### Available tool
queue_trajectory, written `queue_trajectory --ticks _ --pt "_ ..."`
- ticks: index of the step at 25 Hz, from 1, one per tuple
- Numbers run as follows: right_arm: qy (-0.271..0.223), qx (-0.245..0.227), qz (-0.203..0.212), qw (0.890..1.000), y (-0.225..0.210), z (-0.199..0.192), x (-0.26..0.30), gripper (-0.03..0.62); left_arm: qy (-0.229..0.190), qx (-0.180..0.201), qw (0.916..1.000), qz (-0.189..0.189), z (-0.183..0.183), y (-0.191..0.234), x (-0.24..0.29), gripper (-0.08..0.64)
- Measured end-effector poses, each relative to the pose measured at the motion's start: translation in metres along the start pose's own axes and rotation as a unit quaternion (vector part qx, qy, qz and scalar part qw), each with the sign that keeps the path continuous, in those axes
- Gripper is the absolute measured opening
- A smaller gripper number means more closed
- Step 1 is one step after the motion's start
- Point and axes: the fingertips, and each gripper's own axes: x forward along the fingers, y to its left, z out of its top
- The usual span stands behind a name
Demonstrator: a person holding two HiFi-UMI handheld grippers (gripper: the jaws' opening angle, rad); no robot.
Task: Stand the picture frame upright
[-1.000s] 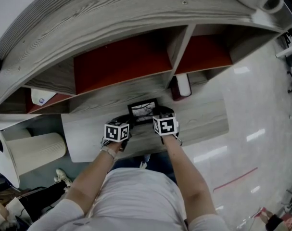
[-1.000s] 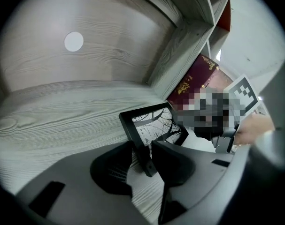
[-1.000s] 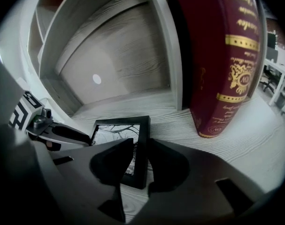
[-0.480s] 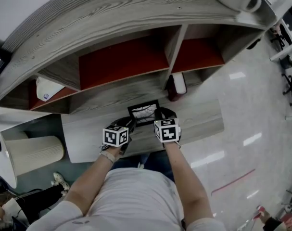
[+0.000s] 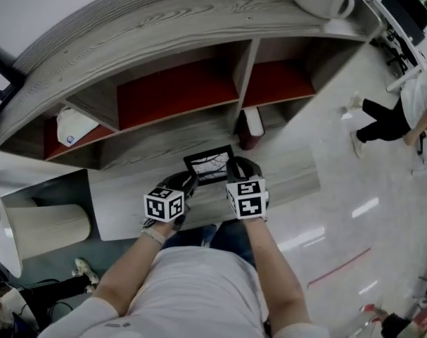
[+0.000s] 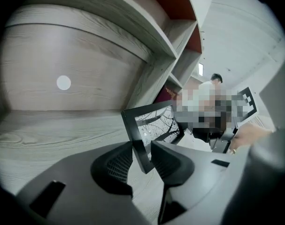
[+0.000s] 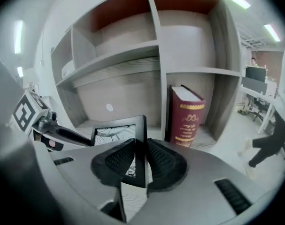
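**Both grippers on the frame**

I'm holding the picture frame (image 5: 212, 164) pinched from both sides. The left gripper (image 6: 141, 156) has its left edge and the right gripper (image 7: 140, 156) its right edge, and both sets of jaws have just been closing on it. It's tilted up, picture facing me, over the grey wooden shelf board (image 5: 290, 178). A dark red book (image 7: 187, 116) stands near it, behind and to the right.

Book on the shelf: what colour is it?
The book is dark red with gold print; right gripper view shows it best.
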Motion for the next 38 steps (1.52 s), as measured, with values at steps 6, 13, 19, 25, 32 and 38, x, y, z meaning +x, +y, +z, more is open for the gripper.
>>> queue_trajectory --ticks 6,13,19,25,32,38 --pt "-0.038 -0.025 -0.004 0.999 0.0 0.044 -0.031 0.087 -0.032 0.011 0.9994 -0.01 0.028 -0.023 -0.018 0.129" --pt "-0.084 -0.049 -0.004 0.995 -0.006 0.096 -0.063 0.087 -0.071 0.021 0.9971 -0.019 0.071 -0.05 -0.036 0.129" --pt "-0.113 -0.062 -0.003 0.992 -0.026 0.132 -0.089 0.087 -0.098 0.035 0.9943 -0.022 0.108 -0.081 -0.038 0.129" --pt "-0.131 -0.085 -0.004 0.988 -0.064 0.161 -0.108 0.089 -0.115 0.035 0.9923 -0.029 0.137 -0.114 -0.017 0.129" --pt "-0.141 -0.121 0.001 0.983 -0.115 0.195 -0.117 0.089 -0.129 0.025 0.9906 -0.036 0.168 -0.153 0.02 0.129" --pt "-0.139 -0.153 0.017 0.978 -0.143 0.218 -0.113 0.089 -0.143 0.006 0.9893 -0.03 0.186 -0.17 0.049 0.129"
